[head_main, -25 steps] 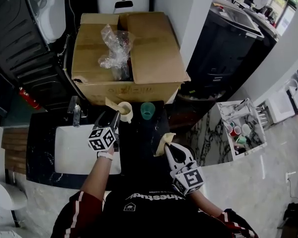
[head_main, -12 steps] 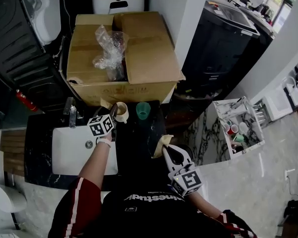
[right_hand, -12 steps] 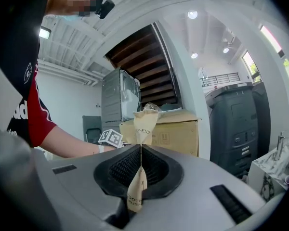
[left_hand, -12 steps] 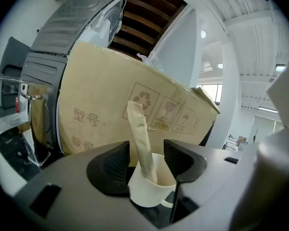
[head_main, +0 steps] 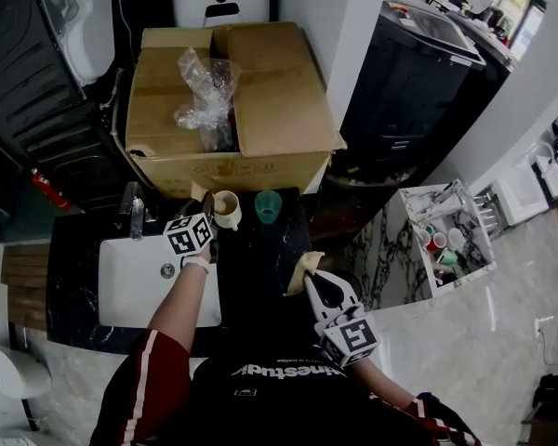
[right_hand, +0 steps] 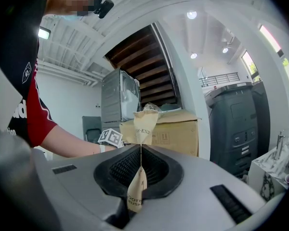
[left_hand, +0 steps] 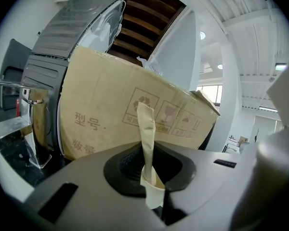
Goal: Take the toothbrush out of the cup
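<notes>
One toothbrush (left_hand: 146, 143), paper-wrapped and near-upright in the cup (head_main: 229, 208) at the worktop's (head_main: 260, 263) back edge, is pinched by the left gripper (head_main: 210, 216), whose jaws have just closed on it, so withdrawal should run upward along its axis, while the right gripper (head_main: 310, 279) at the right edge stays out of play, clamped on a second toothbrush (right_hand: 137, 189).

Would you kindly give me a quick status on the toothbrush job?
Left gripper: jaws just closed on wrapped toothbrush at the cup. Right gripper: shut on second wrapped toothbrush. Lift path looks clear.
</notes>
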Demonstrator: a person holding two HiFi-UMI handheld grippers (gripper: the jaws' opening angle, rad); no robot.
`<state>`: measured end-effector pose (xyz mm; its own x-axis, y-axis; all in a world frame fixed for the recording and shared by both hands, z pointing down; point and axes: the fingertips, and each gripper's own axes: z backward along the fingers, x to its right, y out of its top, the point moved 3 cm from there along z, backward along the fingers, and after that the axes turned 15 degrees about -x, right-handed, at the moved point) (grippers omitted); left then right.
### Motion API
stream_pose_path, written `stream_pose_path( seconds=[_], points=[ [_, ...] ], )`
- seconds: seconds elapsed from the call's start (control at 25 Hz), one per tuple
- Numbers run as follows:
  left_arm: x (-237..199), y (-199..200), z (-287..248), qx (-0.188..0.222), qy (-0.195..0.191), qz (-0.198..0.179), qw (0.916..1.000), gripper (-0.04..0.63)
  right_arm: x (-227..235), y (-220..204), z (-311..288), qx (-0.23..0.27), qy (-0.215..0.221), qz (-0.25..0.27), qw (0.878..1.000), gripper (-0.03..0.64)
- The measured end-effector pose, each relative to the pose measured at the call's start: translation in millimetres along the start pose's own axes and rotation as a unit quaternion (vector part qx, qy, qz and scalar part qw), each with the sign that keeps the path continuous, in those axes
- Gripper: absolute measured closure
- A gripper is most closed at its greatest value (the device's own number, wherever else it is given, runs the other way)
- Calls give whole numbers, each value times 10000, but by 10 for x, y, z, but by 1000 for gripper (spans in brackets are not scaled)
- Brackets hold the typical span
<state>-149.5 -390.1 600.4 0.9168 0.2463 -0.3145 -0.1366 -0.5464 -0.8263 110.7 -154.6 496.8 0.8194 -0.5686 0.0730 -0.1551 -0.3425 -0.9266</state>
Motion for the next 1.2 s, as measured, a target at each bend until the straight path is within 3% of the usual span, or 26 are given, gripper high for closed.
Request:
stream_pose_path(
  seconds=[0.24, 0.52, 0.84, 1.2],
  points=[
    [121, 147, 89, 99, -106, -318, 9994, 558, -7, 23, -29, 122, 11, -38, 9999, 577],
    [281, 585, 352, 434, -174, -876, 9951, 558, -74, 83, -117, 124, 134, 58, 9998, 577],
    [341, 781, 572, 550, -292, -954, 9935, 558, -137, 145, -211, 253, 264, 61, 9993, 577],
    [444, 485, 1000, 502, -480, -849, 9940, 558, -194, 177, -284, 248, 370, 149, 9989, 577]
  ],
)
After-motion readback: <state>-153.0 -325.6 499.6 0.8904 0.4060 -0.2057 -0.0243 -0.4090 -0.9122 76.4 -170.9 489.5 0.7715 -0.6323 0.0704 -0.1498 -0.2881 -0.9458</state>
